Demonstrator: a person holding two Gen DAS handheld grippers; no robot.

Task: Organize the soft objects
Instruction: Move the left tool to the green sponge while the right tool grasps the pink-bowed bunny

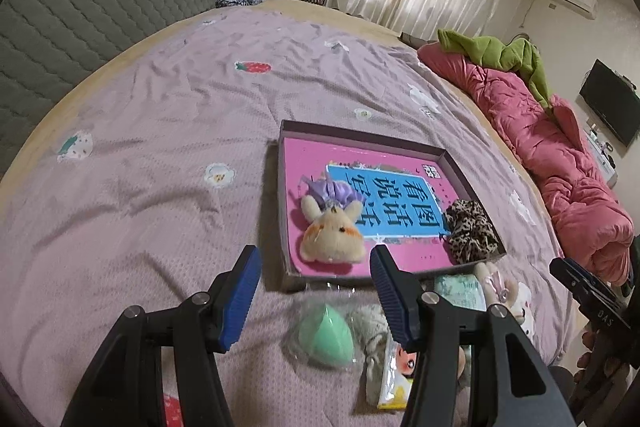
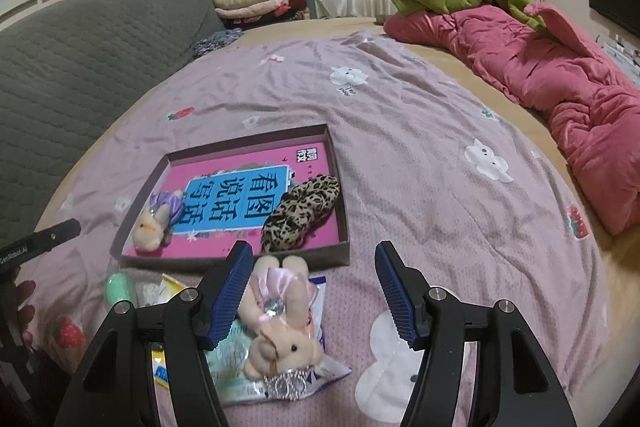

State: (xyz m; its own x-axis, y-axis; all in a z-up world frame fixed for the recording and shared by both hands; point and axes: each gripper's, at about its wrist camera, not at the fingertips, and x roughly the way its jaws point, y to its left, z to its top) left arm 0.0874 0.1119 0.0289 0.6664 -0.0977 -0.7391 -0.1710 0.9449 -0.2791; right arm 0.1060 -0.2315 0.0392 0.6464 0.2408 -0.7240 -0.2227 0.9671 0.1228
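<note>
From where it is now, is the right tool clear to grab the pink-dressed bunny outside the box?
Probably yes. The right tool stands open and empty, and the pink-dressed bunny lies uncovered on a plastic packet, close to the left pad. Nothing blocks it; the tool needs a small shift left.

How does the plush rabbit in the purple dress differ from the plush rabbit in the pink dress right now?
The plush rabbit in the purple dress lies inside the shallow cardboard tray, on its pink book; the plush rabbit in the pink dress lies outside it, on plastic packets on the bed. The purple one's face is pale cream with orange cheeks; the pink one's is plain beige-pink. Both are small, soft and ungripped.
</note>
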